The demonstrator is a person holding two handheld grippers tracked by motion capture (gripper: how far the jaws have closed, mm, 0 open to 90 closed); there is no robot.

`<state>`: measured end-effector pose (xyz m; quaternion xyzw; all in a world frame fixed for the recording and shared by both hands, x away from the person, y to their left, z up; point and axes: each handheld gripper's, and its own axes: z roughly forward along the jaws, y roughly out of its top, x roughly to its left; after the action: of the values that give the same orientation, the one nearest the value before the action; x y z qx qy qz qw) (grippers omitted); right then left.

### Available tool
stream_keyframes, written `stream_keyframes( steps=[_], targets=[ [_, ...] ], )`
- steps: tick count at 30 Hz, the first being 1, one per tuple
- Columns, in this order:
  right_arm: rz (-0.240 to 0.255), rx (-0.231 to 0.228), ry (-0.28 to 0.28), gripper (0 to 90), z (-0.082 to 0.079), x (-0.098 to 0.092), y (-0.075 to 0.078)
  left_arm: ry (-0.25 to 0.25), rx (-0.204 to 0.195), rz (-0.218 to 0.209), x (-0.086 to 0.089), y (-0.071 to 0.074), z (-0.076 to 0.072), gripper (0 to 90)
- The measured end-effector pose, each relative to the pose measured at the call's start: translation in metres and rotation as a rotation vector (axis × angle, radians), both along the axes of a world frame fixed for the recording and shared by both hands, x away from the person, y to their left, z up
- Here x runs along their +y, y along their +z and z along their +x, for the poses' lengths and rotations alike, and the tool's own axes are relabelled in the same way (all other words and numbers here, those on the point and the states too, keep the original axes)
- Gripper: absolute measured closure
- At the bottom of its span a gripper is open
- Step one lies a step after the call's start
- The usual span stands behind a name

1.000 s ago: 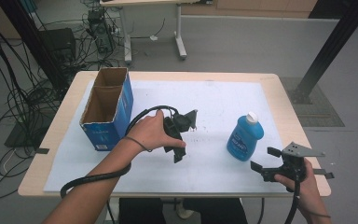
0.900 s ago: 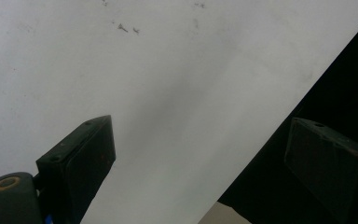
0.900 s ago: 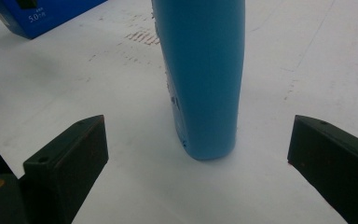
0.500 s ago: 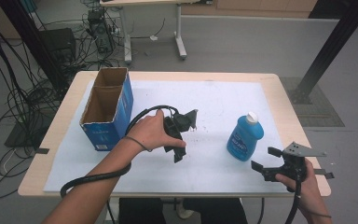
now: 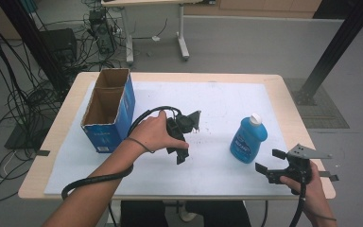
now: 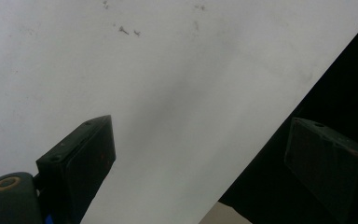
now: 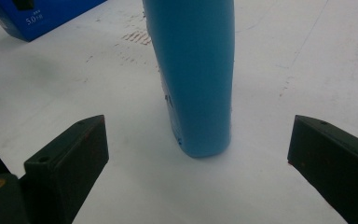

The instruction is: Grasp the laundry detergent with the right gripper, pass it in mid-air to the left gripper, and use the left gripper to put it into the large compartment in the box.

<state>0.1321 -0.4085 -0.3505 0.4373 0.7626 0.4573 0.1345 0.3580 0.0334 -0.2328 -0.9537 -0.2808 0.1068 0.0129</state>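
A blue bottle (image 5: 248, 138) with a white cap stands upright on the white sheet (image 5: 227, 97), right of centre. My right gripper (image 5: 270, 161) is at the table's near right corner, open, its jaws aimed at the bottle from a short way off. In the right gripper view the bottle (image 7: 193, 70) rises just ahead of the right gripper (image 7: 199, 122), with nothing pressed between the pads. My left gripper (image 5: 176, 153) is held at mid-table, jaws pointing toward the near edge. In the left gripper view the left gripper (image 6: 200, 135) is open over bare sheet.
An open-topped blue cardboard box (image 5: 108, 113) stands at the sheet's left side; its corner (image 7: 42, 16) shows in the right gripper view. A black cable (image 5: 90, 182) loops from the left gripper over the near edge. Desks, cables and a dark post lie beyond the table.
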Motion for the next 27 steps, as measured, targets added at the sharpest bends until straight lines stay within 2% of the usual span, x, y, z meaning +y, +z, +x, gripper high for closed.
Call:
stream_keyframes(
  steps=[27],
  targets=[
    [0.006, 0.006, -0.001, 4.8, 0.0007, -0.0009, -0.0008, -0.001, 0.003, -0.002, -0.0032, -0.0011, 0.0009, 8.9]
  ],
)
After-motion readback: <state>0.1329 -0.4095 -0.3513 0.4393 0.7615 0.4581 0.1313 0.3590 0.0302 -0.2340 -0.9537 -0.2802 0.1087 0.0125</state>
